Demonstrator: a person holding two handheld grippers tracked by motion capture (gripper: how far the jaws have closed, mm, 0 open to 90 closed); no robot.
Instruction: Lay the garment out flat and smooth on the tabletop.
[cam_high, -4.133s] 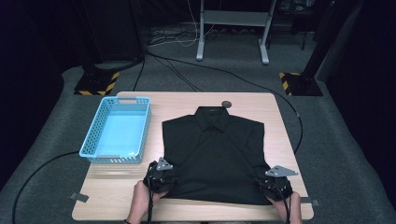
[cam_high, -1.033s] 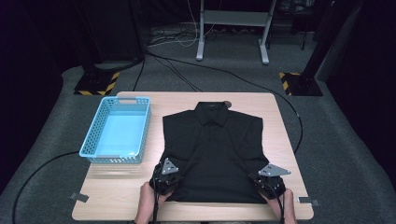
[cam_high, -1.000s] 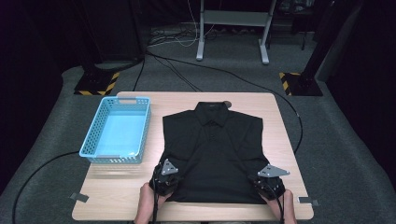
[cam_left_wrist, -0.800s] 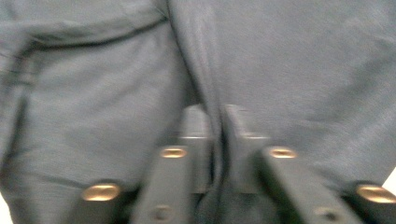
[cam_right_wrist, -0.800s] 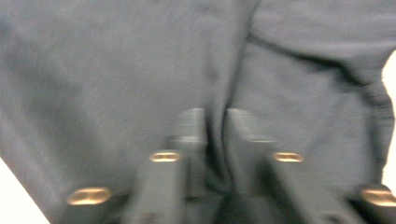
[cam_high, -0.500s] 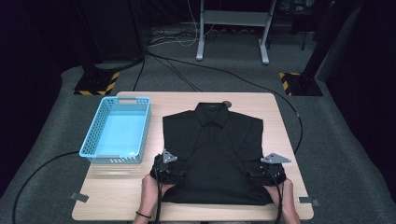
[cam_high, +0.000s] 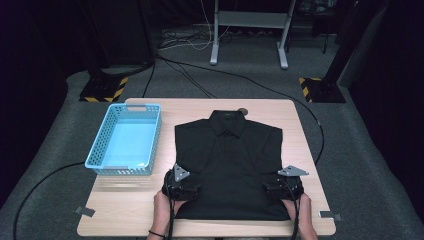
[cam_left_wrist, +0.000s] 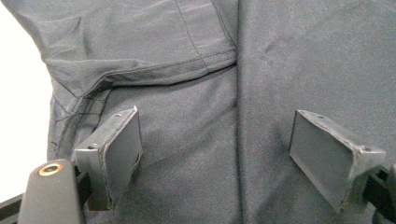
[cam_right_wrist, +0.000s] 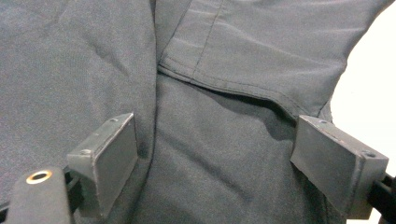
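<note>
Wooden desk (cam_high: 125, 212) bears a limp black shirt (cam_high: 227, 160); both grippers, left gripper (cam_left_wrist: 215, 154) and right gripper (cam_right_wrist: 215, 158), have just been opening, released above folded edges—pinch there.

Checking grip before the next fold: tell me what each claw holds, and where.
Nothing is held: the left claw and the right claw stand open over the black shirt.

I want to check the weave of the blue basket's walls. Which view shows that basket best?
The high view: the blue basket sits whole on the table, left of the black shirt. The left and right gripper views look at shirt fabric instead.
</note>
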